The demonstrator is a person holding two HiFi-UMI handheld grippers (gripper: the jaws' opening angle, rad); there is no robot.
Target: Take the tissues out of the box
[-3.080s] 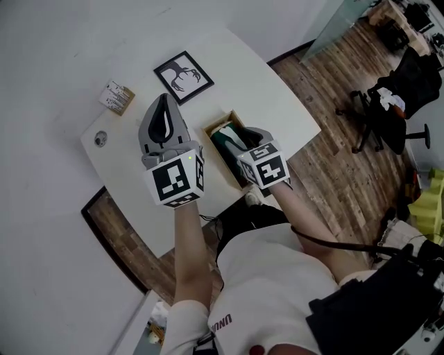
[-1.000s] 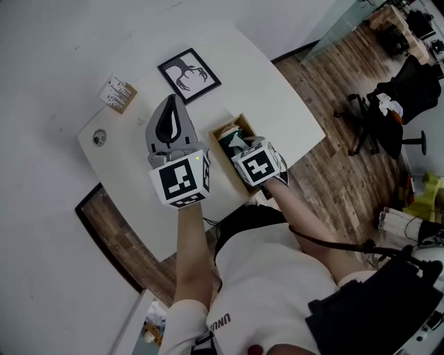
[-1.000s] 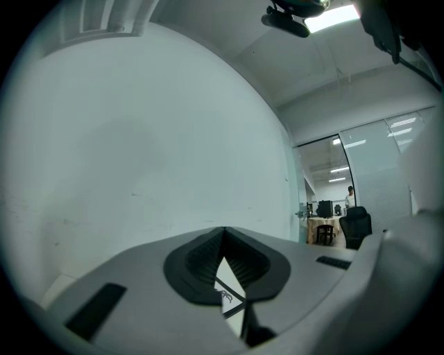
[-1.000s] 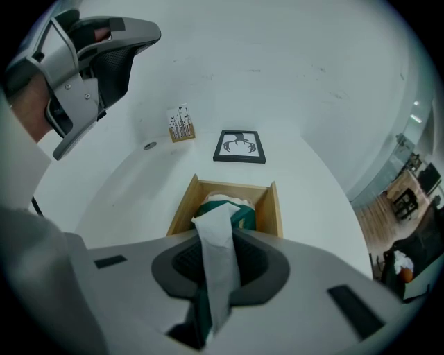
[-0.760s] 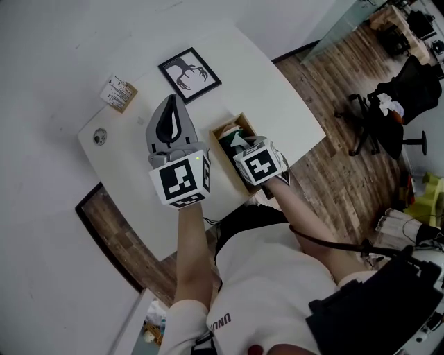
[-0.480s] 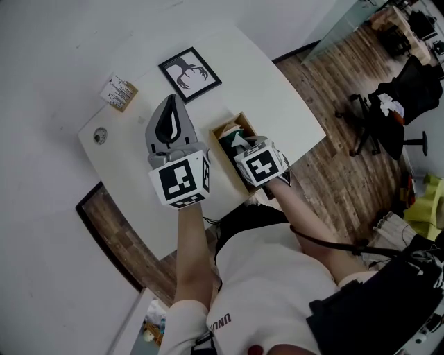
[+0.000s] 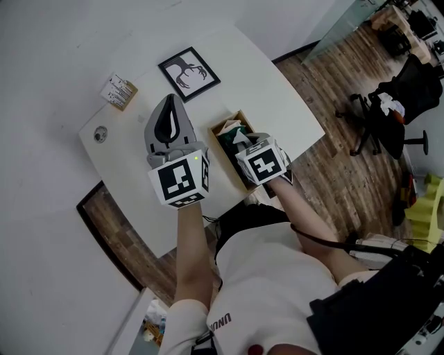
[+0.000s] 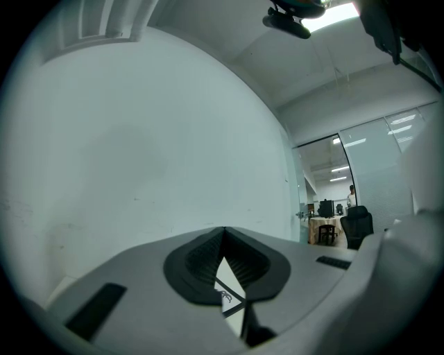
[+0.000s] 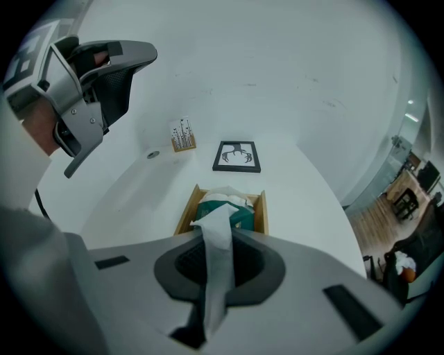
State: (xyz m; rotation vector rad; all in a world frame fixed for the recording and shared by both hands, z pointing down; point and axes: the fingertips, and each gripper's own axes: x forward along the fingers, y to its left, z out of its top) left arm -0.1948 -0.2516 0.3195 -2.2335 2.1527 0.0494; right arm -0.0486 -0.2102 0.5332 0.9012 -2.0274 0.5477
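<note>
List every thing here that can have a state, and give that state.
Right gripper: shut on the tissue.
Left gripper: shut, empty.
Tissue: pinched between the jaws.
Tissue pack: open, inside the box.
Box: open on top.
Picture frame: lying flat.

Soft, even indoor light filled all three views. A ceiling strip light (image 8: 333,14) glared at the upper right of the left gripper view. Both gripper views bent heavily at their black, vignetted corners. The tissue (image 9: 216,270) nearest the lens looked slightly soft, and the white table (image 7: 277,90) was almost washed out.
</note>
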